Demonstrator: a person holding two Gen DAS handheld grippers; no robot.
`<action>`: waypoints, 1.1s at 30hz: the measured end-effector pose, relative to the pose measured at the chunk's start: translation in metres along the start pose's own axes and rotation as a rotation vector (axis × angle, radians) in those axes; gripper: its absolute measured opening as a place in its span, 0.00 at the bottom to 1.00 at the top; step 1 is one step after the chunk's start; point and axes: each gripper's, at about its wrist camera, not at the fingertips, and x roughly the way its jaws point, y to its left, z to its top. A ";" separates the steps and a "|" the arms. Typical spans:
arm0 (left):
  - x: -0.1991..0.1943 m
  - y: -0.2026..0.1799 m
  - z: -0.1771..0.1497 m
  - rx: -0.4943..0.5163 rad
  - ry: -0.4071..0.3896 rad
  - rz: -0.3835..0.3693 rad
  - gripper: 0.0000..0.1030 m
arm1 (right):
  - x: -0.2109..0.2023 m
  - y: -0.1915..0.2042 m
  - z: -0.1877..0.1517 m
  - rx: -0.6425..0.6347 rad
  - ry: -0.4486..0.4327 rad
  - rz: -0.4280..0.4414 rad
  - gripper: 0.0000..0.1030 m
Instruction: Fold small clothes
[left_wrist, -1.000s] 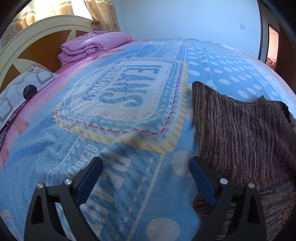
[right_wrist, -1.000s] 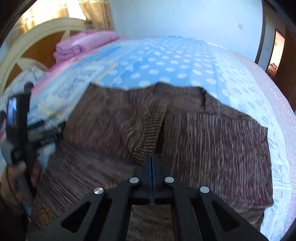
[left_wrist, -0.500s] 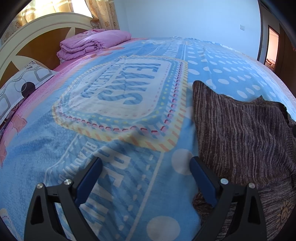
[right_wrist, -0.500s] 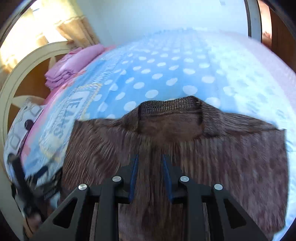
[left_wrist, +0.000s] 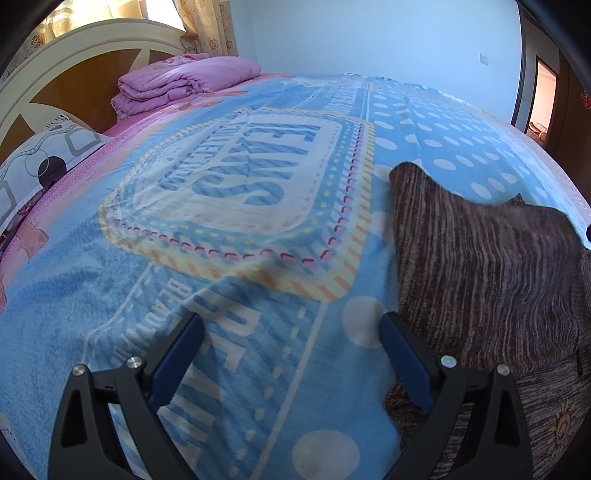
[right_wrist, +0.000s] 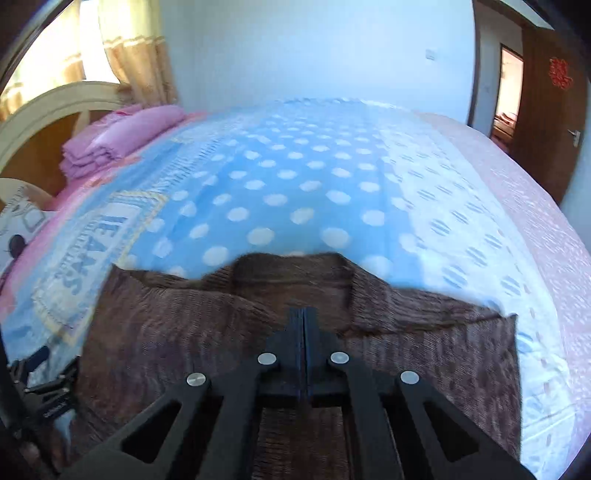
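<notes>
Setting: a bed spread with a blue blanket (left_wrist: 229, 266) printed with white dots and large lettering; a cream and wood headboard (left_wrist: 74, 74) at 10 o'clock in the left wrist view.
Garment: a brown striped knit sweater (right_wrist: 406, 350) lies on the blanket, neckline at 12 o'clock from the right tongs; in the left wrist view it fills the 3 to 5 o'clock area.
Left gripper (left_wrist: 291, 365): tongs spread wide over bare blanket, the right-hand pad (left_wrist: 404, 365) just beside the sweater's edge.
Right gripper (right_wrist: 303, 321): tongs pressed together above the sweater's chest; whether they pinch any knit cannot be told.
Background: folded pink bedding (left_wrist: 177, 83) by the headboard; a patterned pillow (left_wrist: 40, 162) at 9 o'clock; an open doorway (right_wrist: 508, 96) at 2 o'clock.
</notes>
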 end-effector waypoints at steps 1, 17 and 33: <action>0.000 0.000 0.000 0.000 0.000 0.000 0.96 | -0.005 -0.001 -0.005 0.006 0.007 0.039 0.10; 0.000 0.002 -0.001 -0.002 0.010 -0.012 0.97 | -0.034 0.024 -0.068 -0.074 0.101 0.175 0.01; 0.000 0.002 -0.002 0.005 0.018 -0.008 0.99 | -0.047 0.044 -0.067 -0.173 -0.009 0.153 0.30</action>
